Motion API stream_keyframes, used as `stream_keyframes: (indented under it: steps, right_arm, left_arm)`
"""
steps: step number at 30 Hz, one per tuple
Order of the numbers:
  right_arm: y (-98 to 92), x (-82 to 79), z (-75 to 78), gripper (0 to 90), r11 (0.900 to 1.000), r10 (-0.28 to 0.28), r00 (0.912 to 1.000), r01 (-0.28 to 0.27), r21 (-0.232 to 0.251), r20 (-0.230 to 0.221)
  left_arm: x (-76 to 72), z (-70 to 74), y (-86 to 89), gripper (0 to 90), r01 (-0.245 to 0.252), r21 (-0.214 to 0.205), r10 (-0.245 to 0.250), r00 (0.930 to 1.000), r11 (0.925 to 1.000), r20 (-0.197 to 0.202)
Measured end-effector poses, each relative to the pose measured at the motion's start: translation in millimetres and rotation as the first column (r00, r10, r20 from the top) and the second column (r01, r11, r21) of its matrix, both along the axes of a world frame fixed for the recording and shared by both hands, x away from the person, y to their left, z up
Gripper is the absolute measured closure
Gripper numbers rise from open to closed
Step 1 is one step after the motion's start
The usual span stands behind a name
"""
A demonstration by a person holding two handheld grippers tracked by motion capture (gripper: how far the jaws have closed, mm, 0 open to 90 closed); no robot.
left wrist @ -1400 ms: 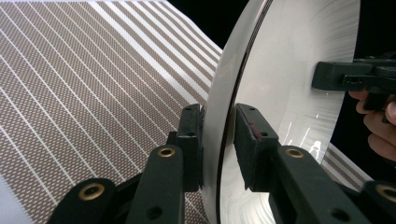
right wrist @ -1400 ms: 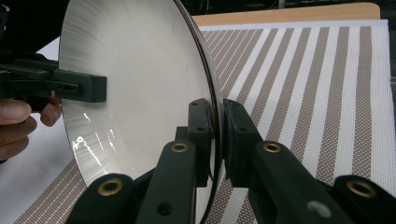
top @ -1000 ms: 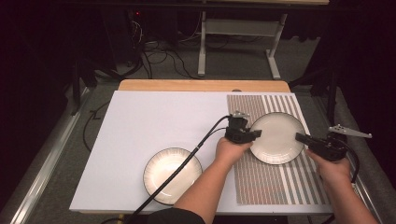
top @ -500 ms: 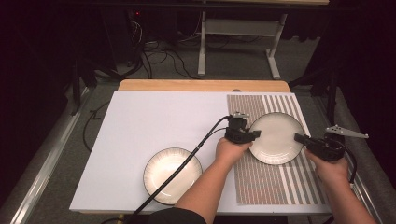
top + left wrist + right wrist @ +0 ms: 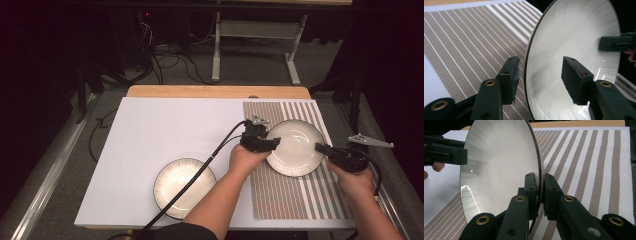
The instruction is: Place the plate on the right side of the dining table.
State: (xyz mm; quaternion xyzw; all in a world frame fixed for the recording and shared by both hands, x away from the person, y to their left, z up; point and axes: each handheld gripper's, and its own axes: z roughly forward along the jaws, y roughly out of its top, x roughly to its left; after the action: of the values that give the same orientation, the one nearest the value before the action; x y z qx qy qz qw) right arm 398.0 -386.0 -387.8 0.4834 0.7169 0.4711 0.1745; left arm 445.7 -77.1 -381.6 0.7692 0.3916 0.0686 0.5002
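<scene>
A white plate with a dark rim (image 5: 294,147) lies on the striped placemat (image 5: 295,195). My left gripper (image 5: 260,142) is at the plate's left edge. In the left gripper view the plate (image 5: 574,32) has its rim between my left gripper's (image 5: 540,80) jaws, which have just been opening and stand clear of it. My right gripper (image 5: 325,148) holds the opposite edge. In the right gripper view my right gripper (image 5: 540,192) is shut on the plate's (image 5: 499,162) rim.
A second white plate with a dark rim (image 5: 184,187) sits on the white tabletop (image 5: 165,125) at the front left. The left gripper's cable crosses over it. A wooden board edges the table's far side, and a dark floor with cables lies beyond.
The left gripper's jaws look a little wider at the plate's left edge. The plate and both hands have stayed where they were.
</scene>
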Motion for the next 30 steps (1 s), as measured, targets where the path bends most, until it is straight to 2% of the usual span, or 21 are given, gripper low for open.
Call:
stream_keyframes:
  steps: [4, 8, 12, 14, 16, 23, 26, 30]
  right_arm:
    - [1.5, 0.4, 0.7, 85.5, 1.0000, 0.000, 1.0000, 0.000, -0.004, 0.005]
    - [2.2, 1.1, 0.9, 85.4, 1.0000, -0.003, 1.0000, 0.003, -0.006, 0.001]
    - [3.1, 2.3, 1.4, 85.2, 0.9999, -0.006, 1.0000, 0.006, -0.012, -0.002]
    - [4.0, 3.4, 1.9, 85.2, 0.9998, -0.005, 1.0000, 0.005, -0.018, -0.001]
    - [5.3, 4.0, 2.5, 85.2, 0.9998, -0.008, 1.0000, 0.008, -0.018, -0.003]
    - [8.1, 6.0, 3.3, 84.8, 0.9994, -0.020, 0.9997, 0.020, -0.028, -0.011]
    - [8.2, 7.1, 2.5, 84.5, 0.9993, -0.024, 0.9996, 0.024, -0.030, -0.014]
    - [8.2, 8.8, 0.8, 83.7, 0.9987, -0.038, 0.9988, 0.037, -0.035, -0.030]
  left_arm:
    - [-5.2, 9.4, 10.8, 43.1, 0.014, -0.003, -0.014, 0.9991, 0.9999, 0.039]
    - [-9.8, 16.1, 25.7, 36.2, 0.041, -0.029, -0.040, 0.9983, 0.9987, 0.042]
    - [-15.9, 22.0, 45.9, 22.9, 0.016, -0.027, -0.014, 0.9978, 0.9995, 0.065]
    - [-19.3, 25.4, 56.6, 15.9, 0.011, -0.040, -0.008, 0.9971, 0.9991, 0.076]
    - [-24.7, 29.9, 69.0, 14.0, 0.019, -0.064, -0.013, 0.9957, 0.9978, 0.092]
    - [-49.8, 45.4, 109.4, 3.4, 0.001, -0.040, 0.005, 0.9871, 0.9992, 0.160]
    - [-64.4, 50.1, 131.4, 0.2, -0.013, -0.038, 0.020, 0.9812, 0.9992, 0.192]
    - [-79.9, 54.9, 154.8, 0.0, -0.031, -0.019, 0.034, 0.9736, 0.9993, 0.226]
